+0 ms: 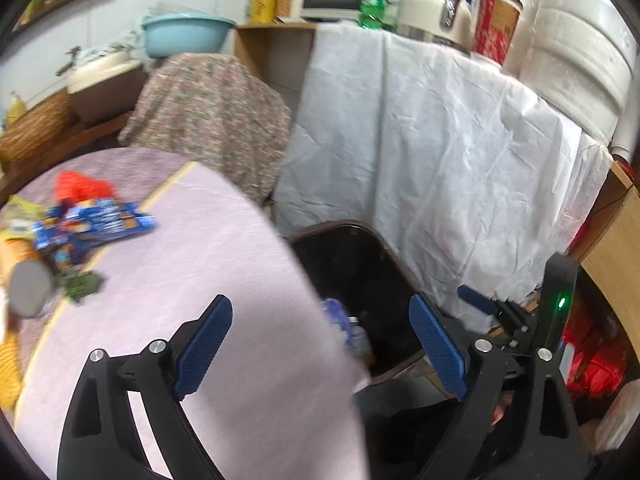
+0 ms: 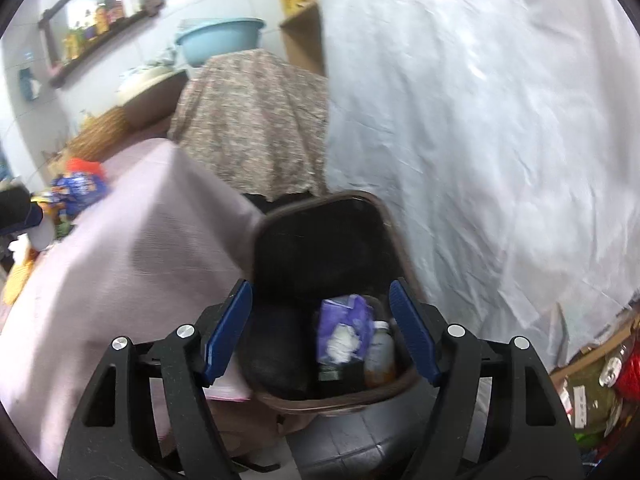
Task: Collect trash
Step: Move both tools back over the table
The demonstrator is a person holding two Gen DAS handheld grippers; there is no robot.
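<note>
A dark brown trash bin (image 2: 276,216) stands on the floor beside the pink-clothed table (image 2: 120,272). Inside it lie a purple wrapper (image 2: 344,328) and a small bottle (image 2: 380,354). My right gripper (image 2: 322,332) hovers over the bin, open, nothing between its blue pads. My left gripper (image 1: 320,344) is open above the table's edge (image 1: 240,280), the bin (image 1: 384,248) to its right. Blue snack wrappers (image 1: 96,222), a red wrapper (image 1: 80,186), a yellow wrapper (image 1: 20,216), green scraps (image 1: 82,286) and a can (image 1: 28,294) lie at the table's far left.
A white sheet (image 1: 440,152) drapes a cabinet right behind the bin. A floral-covered object (image 1: 208,120) stands past the table. On the cabinet are paper rolls (image 1: 580,60), a red cup (image 1: 496,24) and a kettle (image 1: 432,12). Red bags (image 1: 592,360) sit low at right.
</note>
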